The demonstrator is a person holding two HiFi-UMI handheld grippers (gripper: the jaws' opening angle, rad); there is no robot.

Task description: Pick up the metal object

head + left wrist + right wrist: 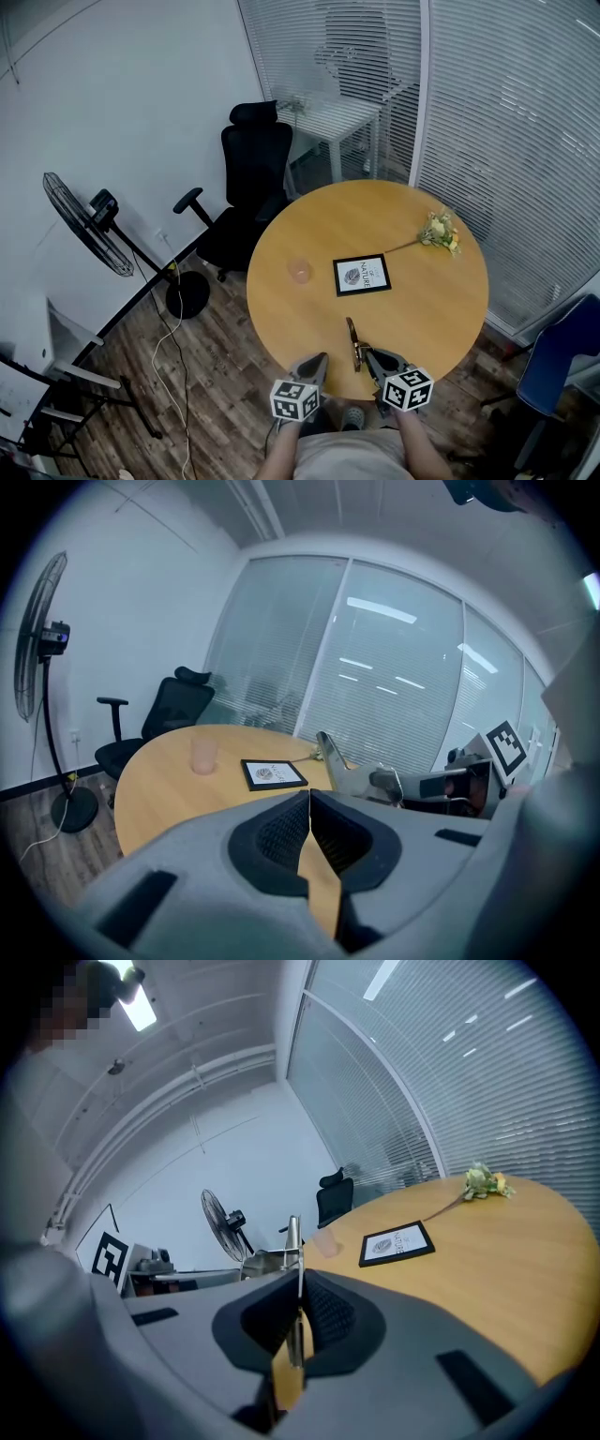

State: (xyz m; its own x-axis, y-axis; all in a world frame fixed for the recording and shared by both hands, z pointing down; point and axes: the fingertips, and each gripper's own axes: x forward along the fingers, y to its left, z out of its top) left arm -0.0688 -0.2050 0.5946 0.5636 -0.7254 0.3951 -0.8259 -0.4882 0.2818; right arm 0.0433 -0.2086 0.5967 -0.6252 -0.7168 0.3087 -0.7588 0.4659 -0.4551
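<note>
The metal object [353, 342], a narrow shiny strip, is near the front edge of the round wooden table [431, 309]. My right gripper [369, 357] is shut on it; in the right gripper view the thin metal edge [293, 1241] stands up from between the closed pads of that gripper [298, 1290]. From the left gripper view the metal object [332, 757] tilts up above the tabletop, held from the right. My left gripper [319, 360] is just left of it, and its jaws [309, 805] are shut with nothing between them.
On the table lie a framed picture [362, 275], a pale pink cup [299, 271] and a flower sprig [439, 231]. A black office chair [246, 178] and a standing fan [89, 225] are at the left, a blue chair [562, 349] at the right.
</note>
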